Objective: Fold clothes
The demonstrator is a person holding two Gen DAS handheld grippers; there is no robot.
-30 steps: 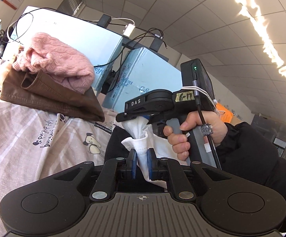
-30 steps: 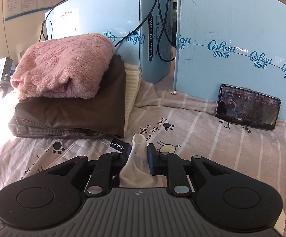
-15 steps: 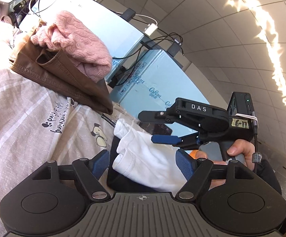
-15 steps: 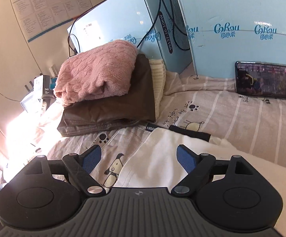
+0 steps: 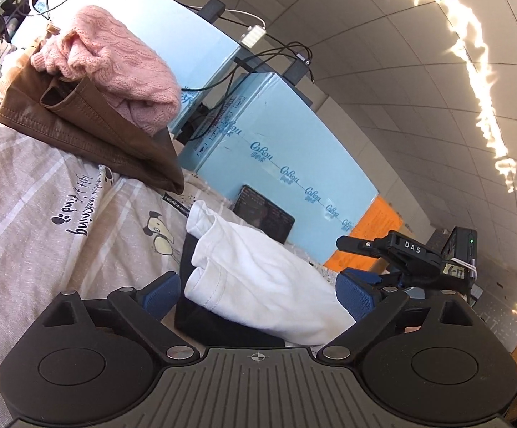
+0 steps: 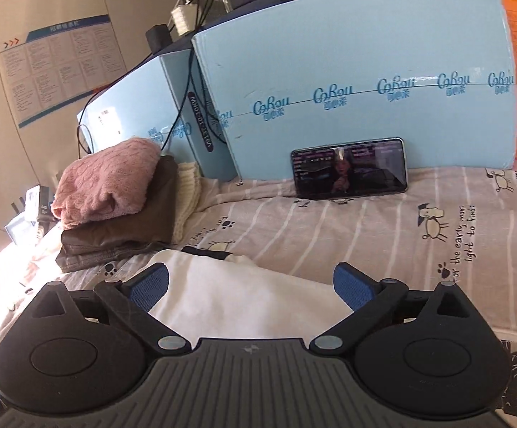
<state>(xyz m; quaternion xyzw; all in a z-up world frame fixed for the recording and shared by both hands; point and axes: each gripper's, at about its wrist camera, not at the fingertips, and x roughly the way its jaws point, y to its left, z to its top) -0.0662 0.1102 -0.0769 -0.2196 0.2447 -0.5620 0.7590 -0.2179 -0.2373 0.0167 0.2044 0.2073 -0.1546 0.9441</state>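
Note:
A folded white garment [image 5: 258, 278] lies on a black garment [image 5: 219, 328] on the striped bed sheet [image 5: 37, 214]. It also shows in the right wrist view [image 6: 237, 292]. My left gripper [image 5: 258, 294] is open and empty, just in front of the white garment. My right gripper [image 6: 251, 285] is open and empty above the same garment; it shows in the left wrist view [image 5: 376, 267], to the right of the garment.
A stack with a pink sweater [image 5: 115, 67] on a brown leather garment [image 5: 90, 135] stands at the back left. Blue foam boards [image 6: 347, 92] wall the back. A phone [image 6: 349, 167] leans against them. A cream knit [image 6: 188, 199] lies beside the stack.
Both grippers were shut on the white garment one second ago. They have let it go and opened wide, and it now lies on the black garment. Both have drawn back.

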